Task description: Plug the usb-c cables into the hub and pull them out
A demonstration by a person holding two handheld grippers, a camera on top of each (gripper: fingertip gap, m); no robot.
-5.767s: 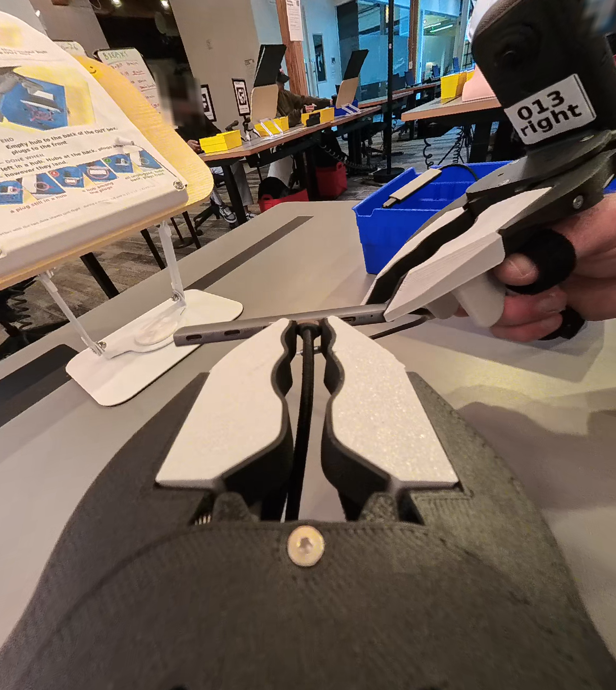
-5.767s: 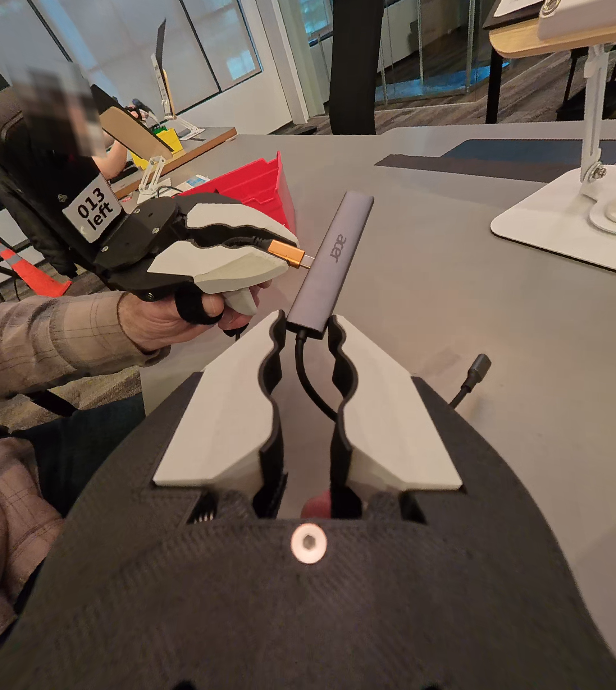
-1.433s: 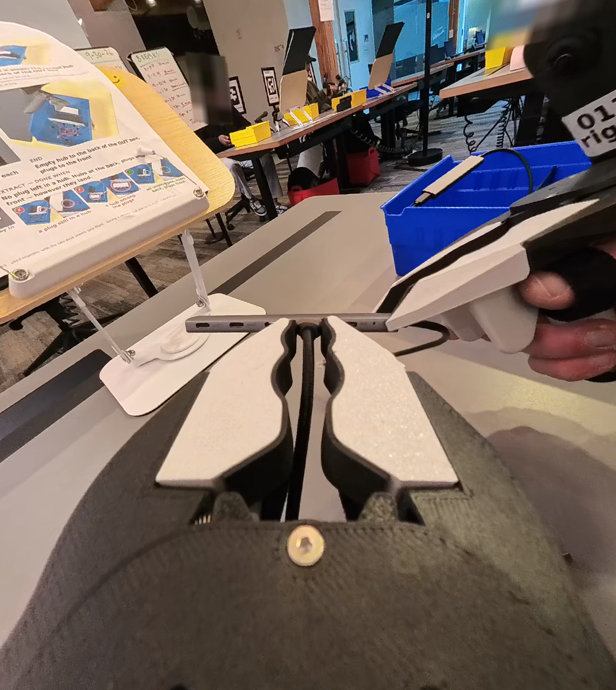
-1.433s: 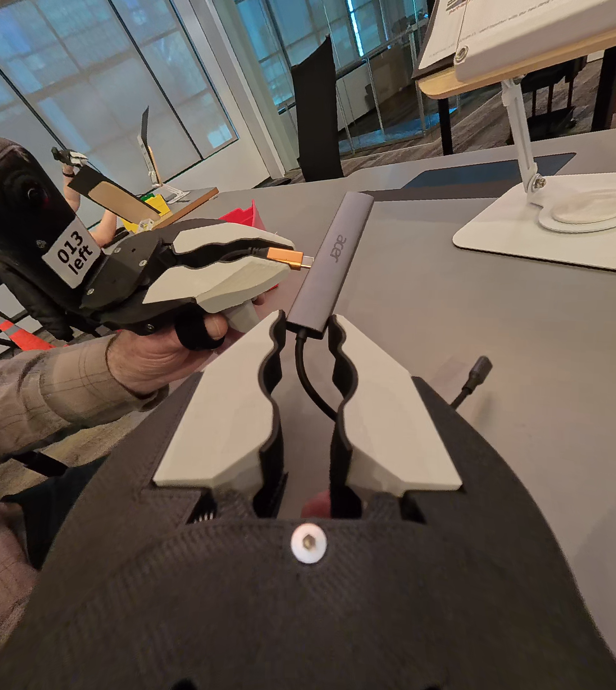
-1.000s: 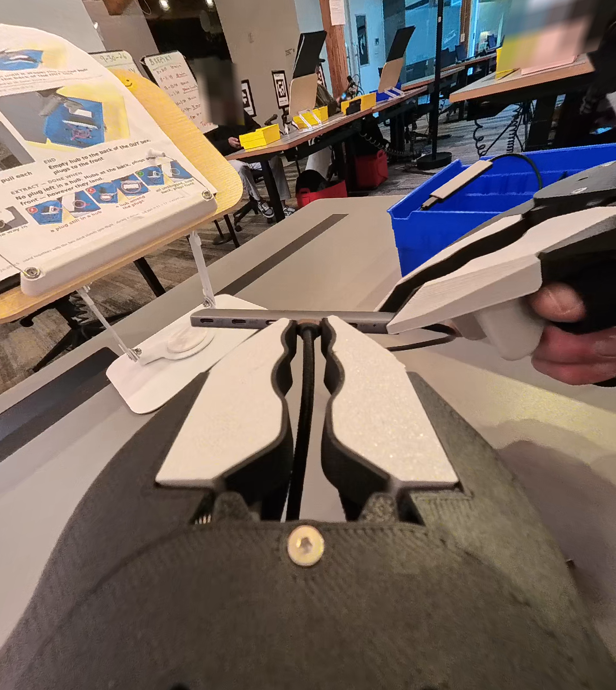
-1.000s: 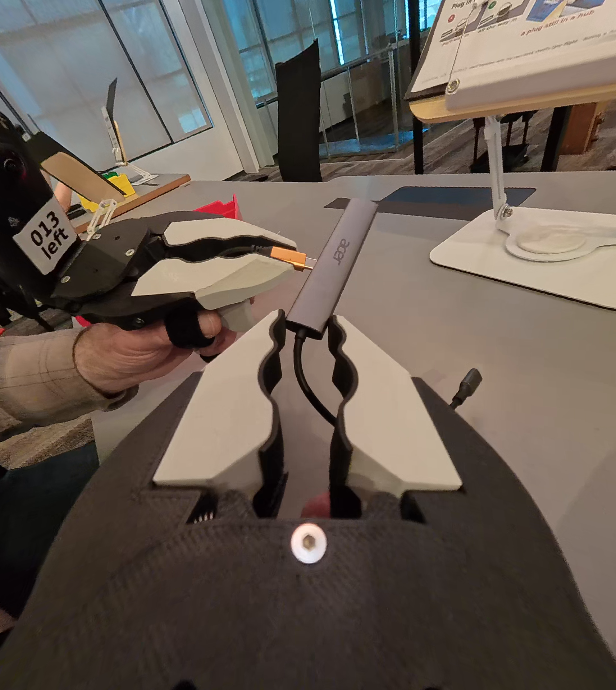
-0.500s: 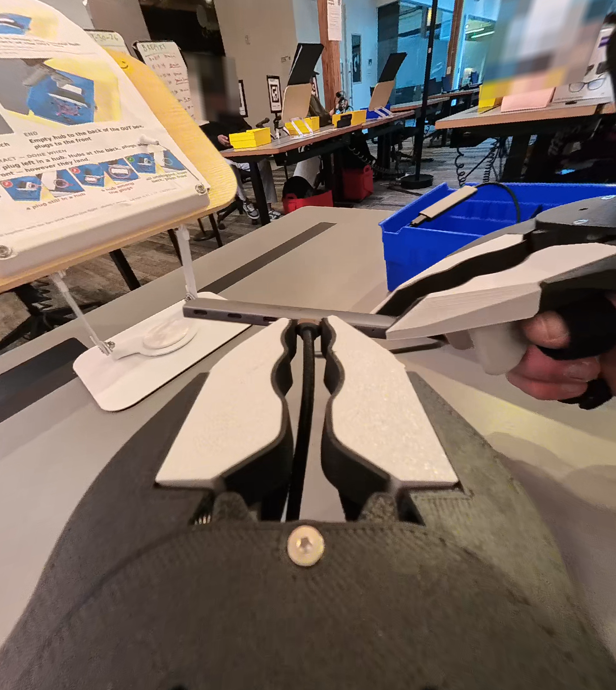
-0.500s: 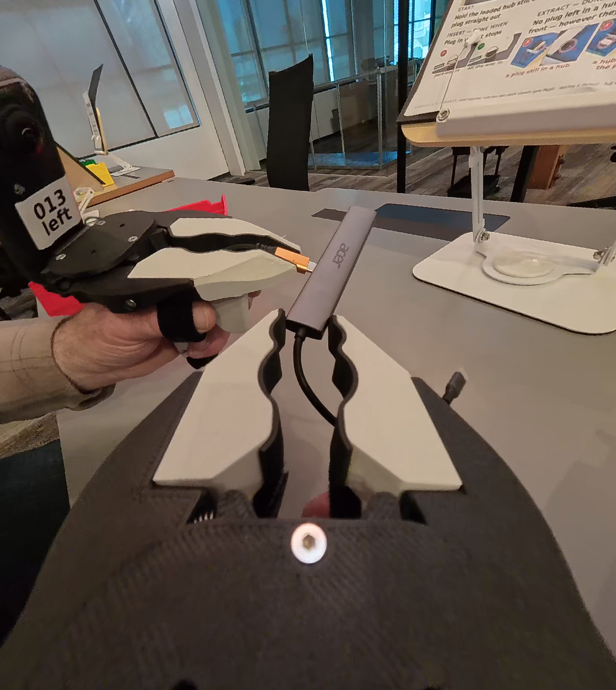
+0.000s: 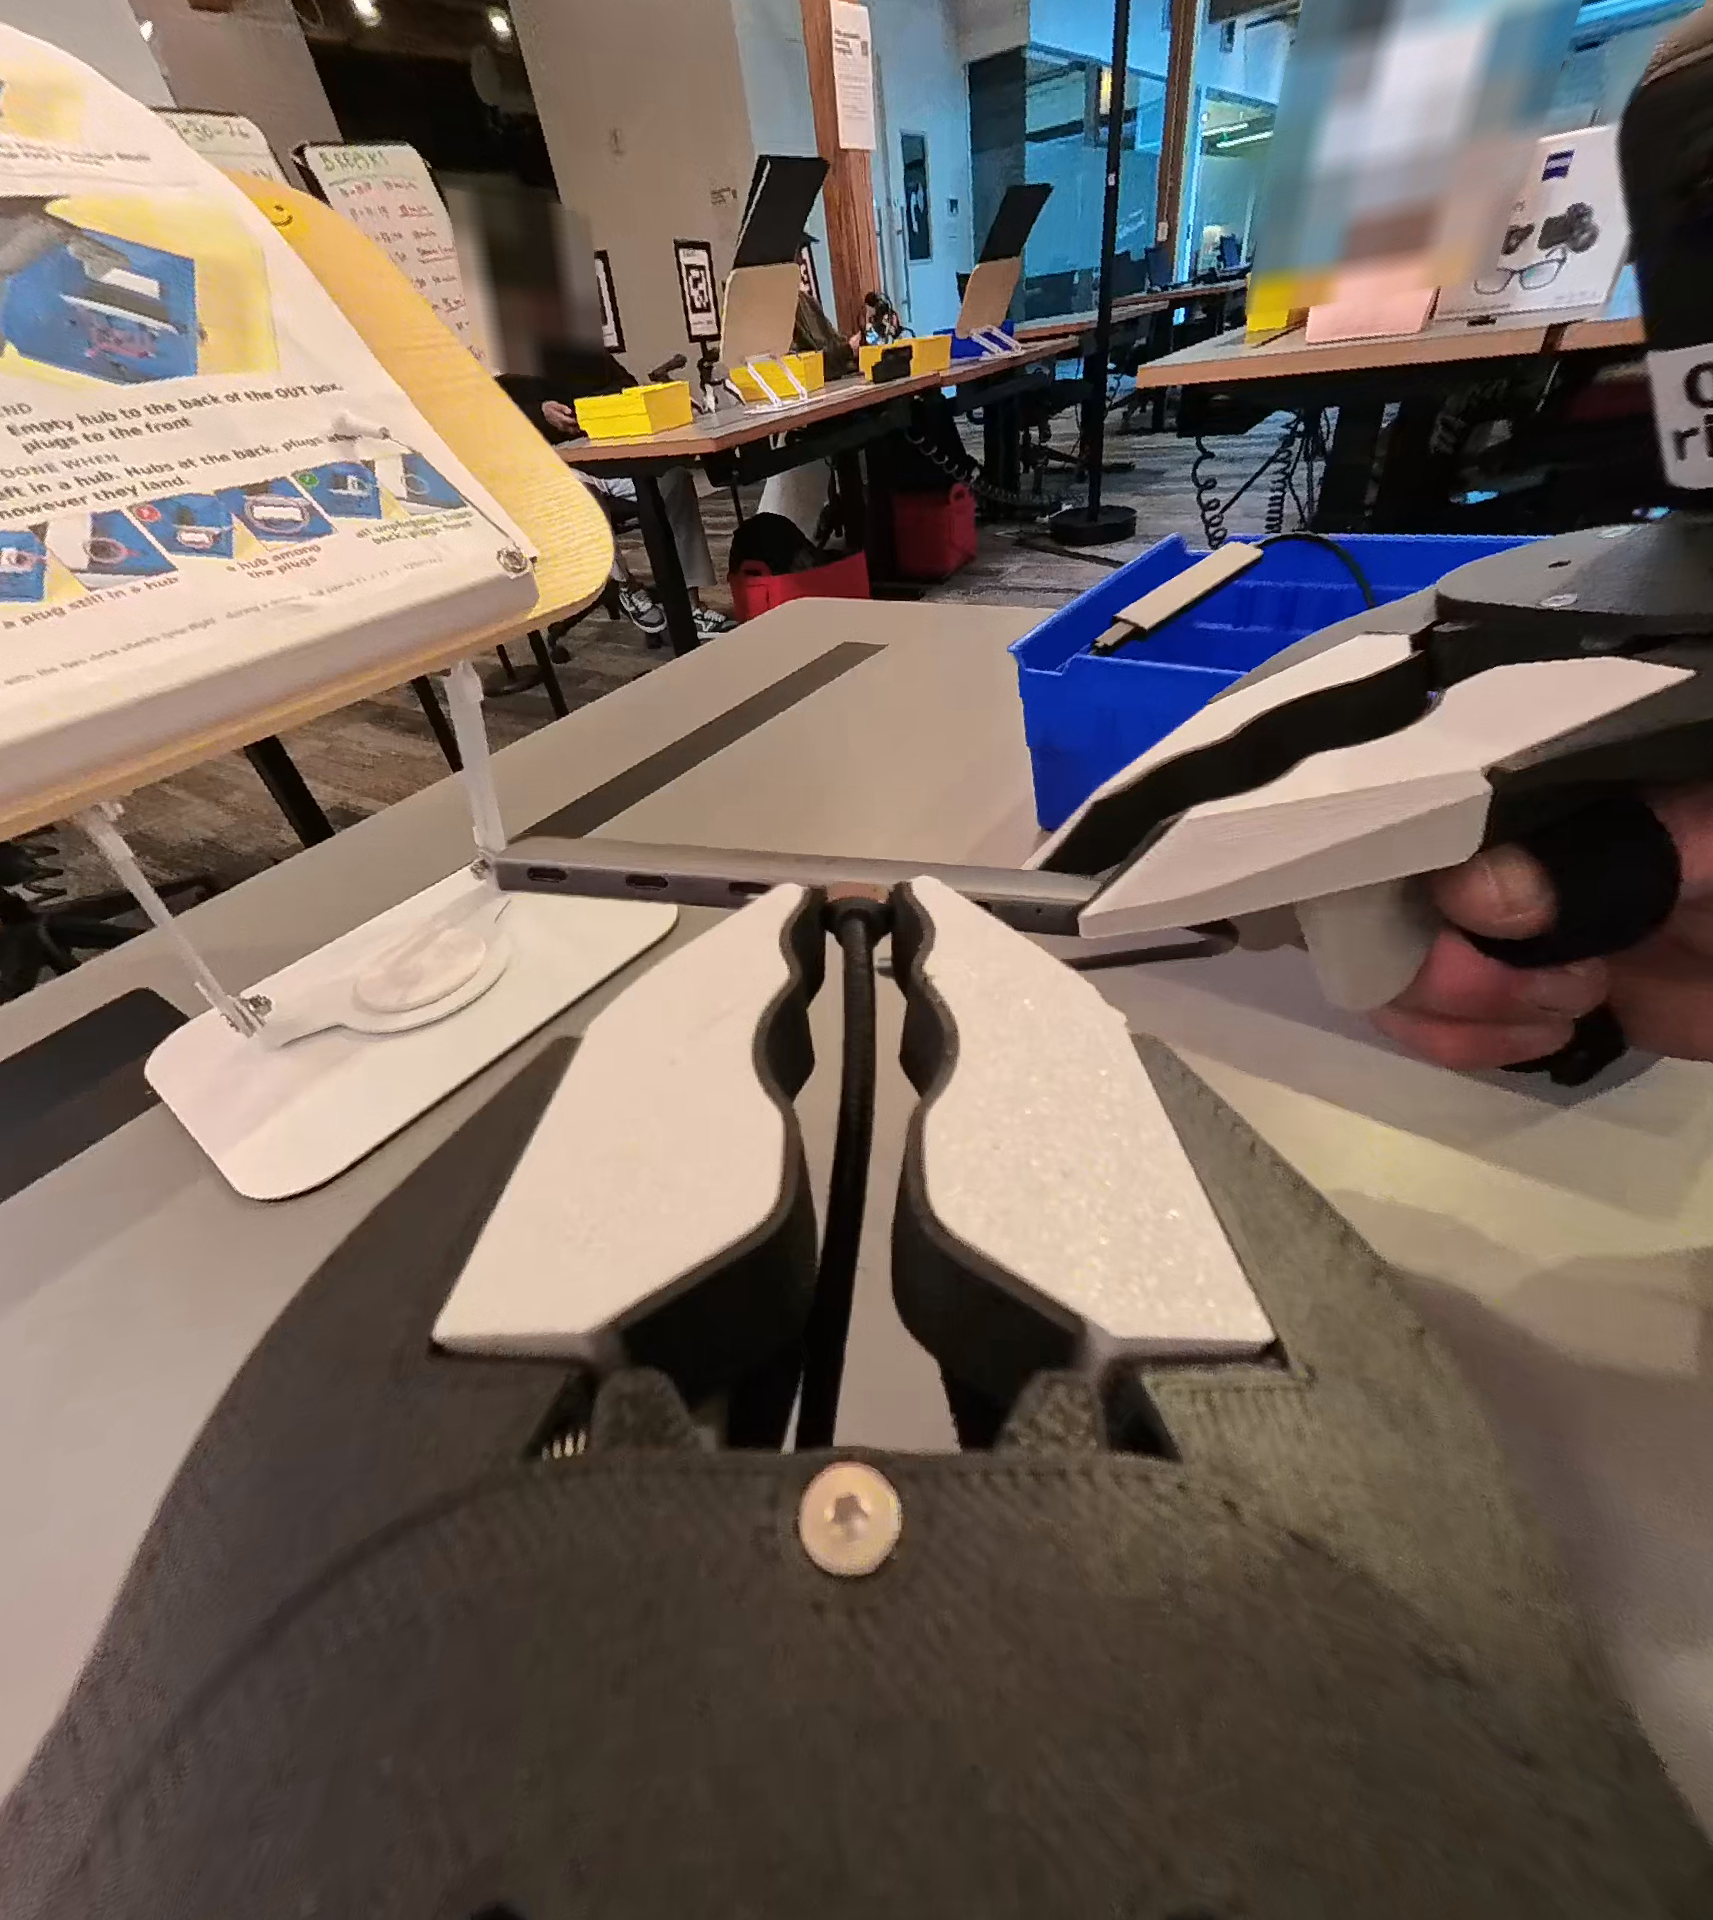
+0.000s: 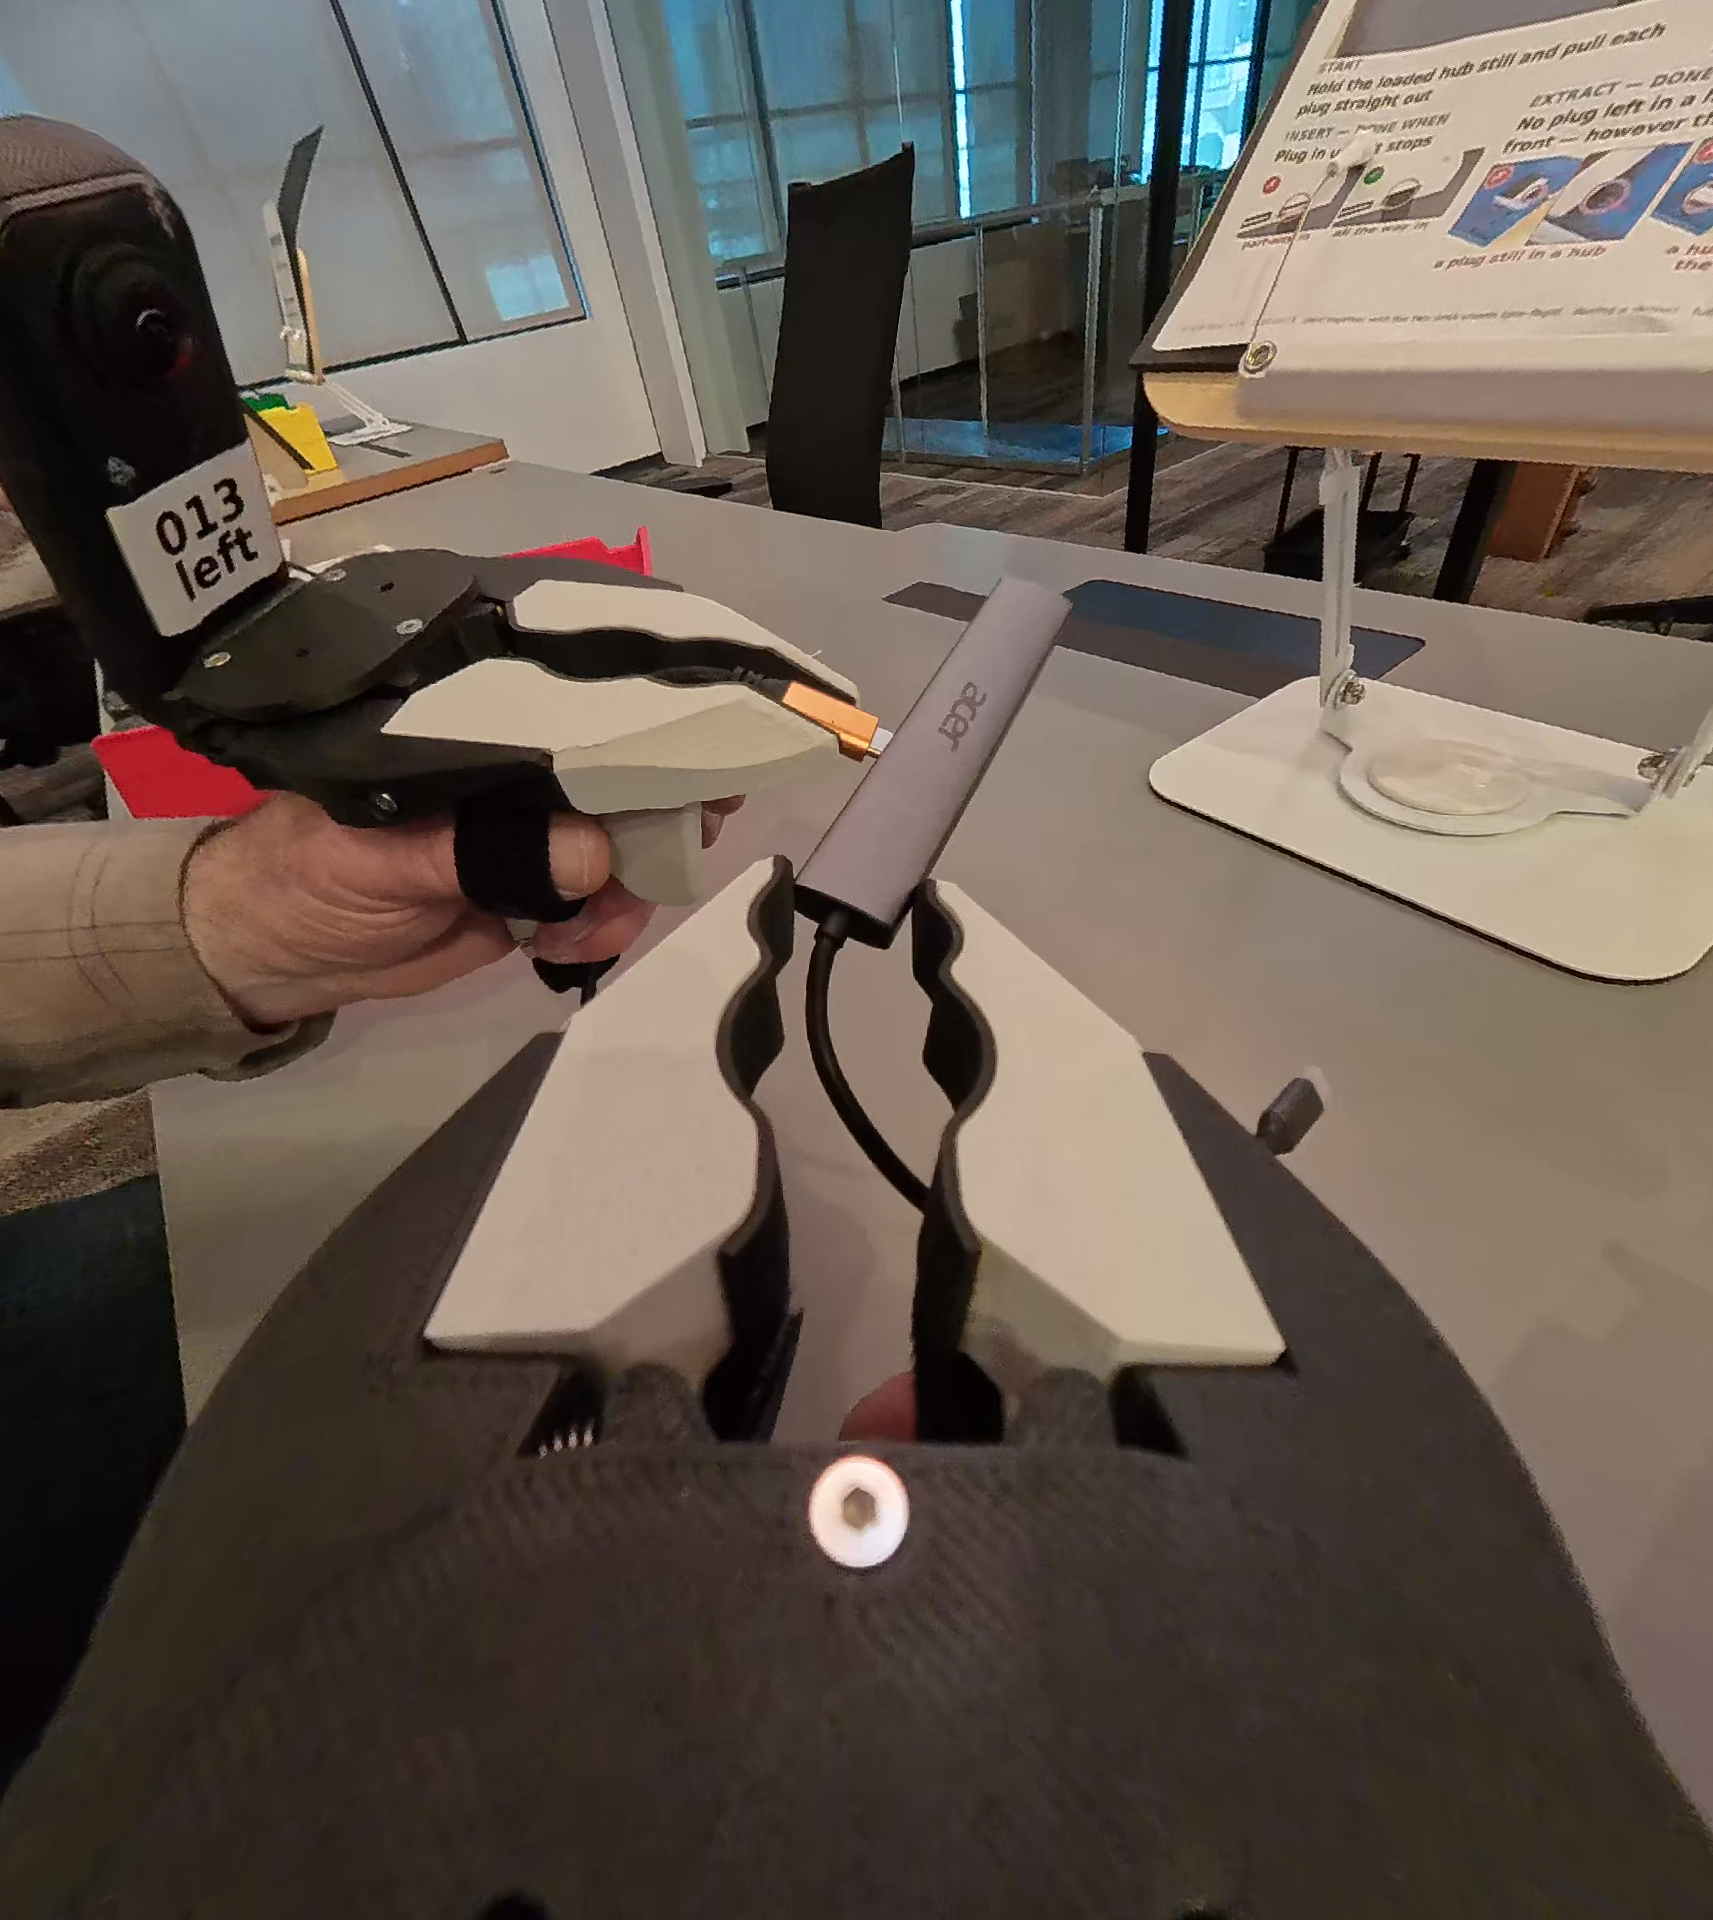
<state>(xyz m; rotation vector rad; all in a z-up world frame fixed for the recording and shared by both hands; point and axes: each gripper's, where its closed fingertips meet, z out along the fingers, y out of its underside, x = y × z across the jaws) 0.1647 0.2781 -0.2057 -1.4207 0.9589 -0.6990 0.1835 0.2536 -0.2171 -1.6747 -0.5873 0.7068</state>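
Bin (image 9: 1122, 707), blue, holds grey hub (image 9: 1179, 597) with cable

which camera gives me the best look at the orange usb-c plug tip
The right wrist view. There the orange plug sticks out of the left claw in side profile, its metal tip right at the hub. In the left wrist view only a sliver of the plug shows, end-on between the fingers, against the hub's port edge.
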